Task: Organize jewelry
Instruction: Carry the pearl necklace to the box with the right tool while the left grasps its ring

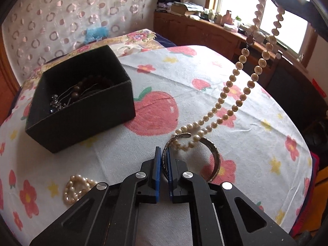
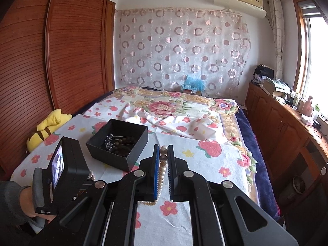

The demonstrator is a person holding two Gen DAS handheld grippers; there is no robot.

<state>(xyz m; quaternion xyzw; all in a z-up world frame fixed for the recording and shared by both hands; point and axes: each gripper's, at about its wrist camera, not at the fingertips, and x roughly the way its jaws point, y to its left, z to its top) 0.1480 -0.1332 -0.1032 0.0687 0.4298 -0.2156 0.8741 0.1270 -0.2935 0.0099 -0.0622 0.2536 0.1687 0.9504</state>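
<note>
- Left gripper clamps the silver bangle on the flowered cloth.
- Right gripper pinches the pearl necklace, near the black box.

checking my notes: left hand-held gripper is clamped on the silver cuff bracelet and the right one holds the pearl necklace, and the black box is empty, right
Not quite: the open black box is not empty; the left wrist view shows dark wooden beads and other pieces inside. The rest holds: left hand-held gripper on the silver cuff bracelet, right on the pearl necklace.
</note>
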